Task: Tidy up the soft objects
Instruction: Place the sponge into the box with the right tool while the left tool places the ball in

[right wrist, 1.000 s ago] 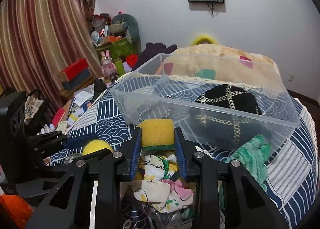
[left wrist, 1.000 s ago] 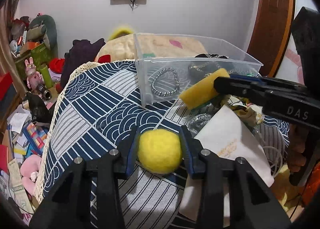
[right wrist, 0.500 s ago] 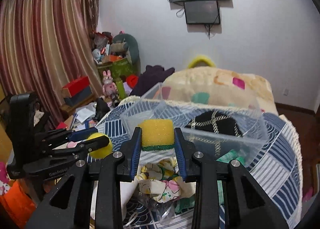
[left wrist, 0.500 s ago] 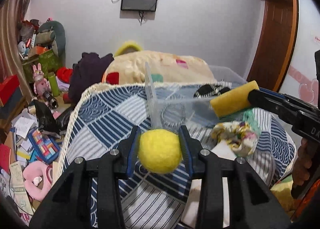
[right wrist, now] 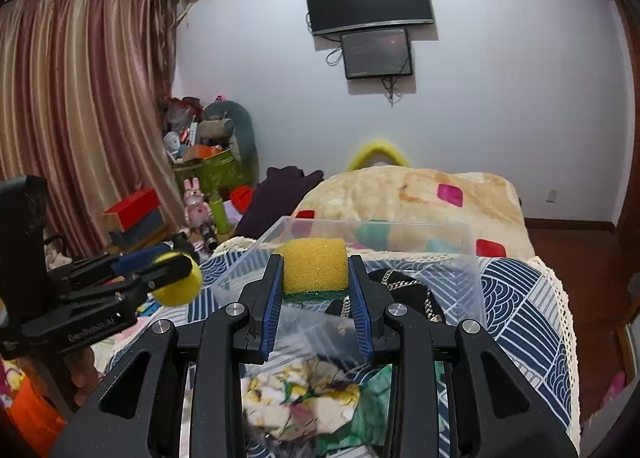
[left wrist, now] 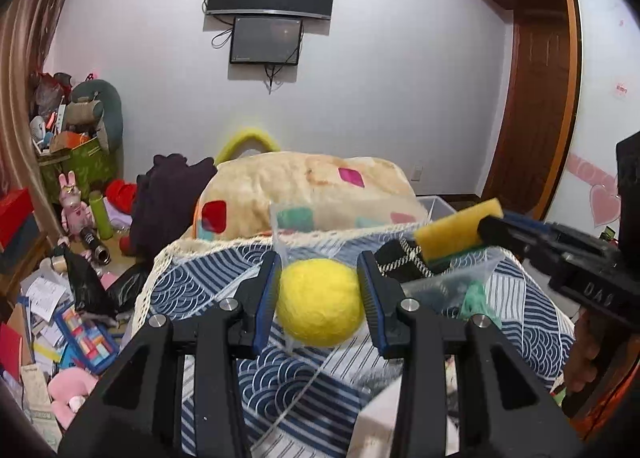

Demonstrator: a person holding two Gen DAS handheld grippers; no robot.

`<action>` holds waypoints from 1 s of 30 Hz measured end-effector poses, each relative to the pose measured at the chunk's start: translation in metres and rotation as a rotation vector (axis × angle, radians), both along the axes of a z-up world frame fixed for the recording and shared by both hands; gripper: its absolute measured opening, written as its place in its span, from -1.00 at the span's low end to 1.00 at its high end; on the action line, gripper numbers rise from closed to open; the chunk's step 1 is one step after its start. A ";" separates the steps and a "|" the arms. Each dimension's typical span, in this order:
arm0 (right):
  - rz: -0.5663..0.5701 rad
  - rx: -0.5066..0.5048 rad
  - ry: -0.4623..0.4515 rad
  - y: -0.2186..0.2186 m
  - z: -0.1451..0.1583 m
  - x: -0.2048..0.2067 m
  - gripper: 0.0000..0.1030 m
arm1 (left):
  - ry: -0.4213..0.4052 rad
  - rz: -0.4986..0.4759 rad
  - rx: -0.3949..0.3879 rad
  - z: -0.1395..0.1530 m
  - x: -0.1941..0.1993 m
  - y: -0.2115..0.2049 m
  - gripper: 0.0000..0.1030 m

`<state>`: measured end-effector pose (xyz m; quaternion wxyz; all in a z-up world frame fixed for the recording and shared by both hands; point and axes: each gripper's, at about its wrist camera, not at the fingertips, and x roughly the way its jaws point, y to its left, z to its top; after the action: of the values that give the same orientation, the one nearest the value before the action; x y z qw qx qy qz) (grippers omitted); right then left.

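Note:
My left gripper [left wrist: 320,298] is shut on a yellow felt ball [left wrist: 320,304] and holds it in the air above the blue patterned tablecloth [left wrist: 192,282]. My right gripper [right wrist: 314,284] is shut on a yellow sponge with a green underside [right wrist: 314,268], held above the near edge of a clear plastic bin [right wrist: 460,250]. The ball [right wrist: 178,286] and left gripper show at the left of the right wrist view. The sponge [left wrist: 456,230] shows at the right of the left wrist view. A black hat with chains [right wrist: 408,290] lies in the bin.
A floral cloth [right wrist: 296,394] and green cloth [right wrist: 372,398] lie on the table below my right gripper. A cream blanket [left wrist: 304,185] is heaped behind the table. Cluttered toys and boxes [left wrist: 76,201] cover the floor at left. A wooden door [left wrist: 536,117] stands at right.
Both grippers have risen with their loads and tilted up. The table and bin now sit lower in both views, and the wall screens have come into view.

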<state>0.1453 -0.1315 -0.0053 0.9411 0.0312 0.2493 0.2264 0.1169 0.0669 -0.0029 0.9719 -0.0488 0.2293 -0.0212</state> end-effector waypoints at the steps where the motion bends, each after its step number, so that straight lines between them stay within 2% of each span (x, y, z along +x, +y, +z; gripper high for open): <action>1: -0.004 0.001 0.004 0.000 -0.001 0.002 -0.44 | -0.003 -0.005 0.000 0.001 0.004 -0.001 -0.24; 8: -0.018 0.003 0.046 0.000 -0.014 0.018 -0.44 | 0.004 0.022 0.041 -0.002 0.028 -0.005 -0.24; 12: -0.022 -0.002 0.070 0.001 -0.021 0.027 -0.44 | 0.025 0.023 0.023 -0.007 0.044 0.000 -0.24; 21: 0.005 0.005 0.149 0.004 -0.041 0.047 -0.44 | 0.109 -0.004 0.036 -0.030 0.078 -0.004 -0.24; 30: -0.018 -0.027 0.169 0.005 -0.049 0.050 -0.41 | 0.156 -0.015 0.038 -0.047 0.095 -0.010 -0.24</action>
<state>0.1954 -0.1267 -0.0547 0.9190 0.0400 0.3306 0.2110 0.2115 0.0569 -0.0498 0.9516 -0.0303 0.3052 -0.0205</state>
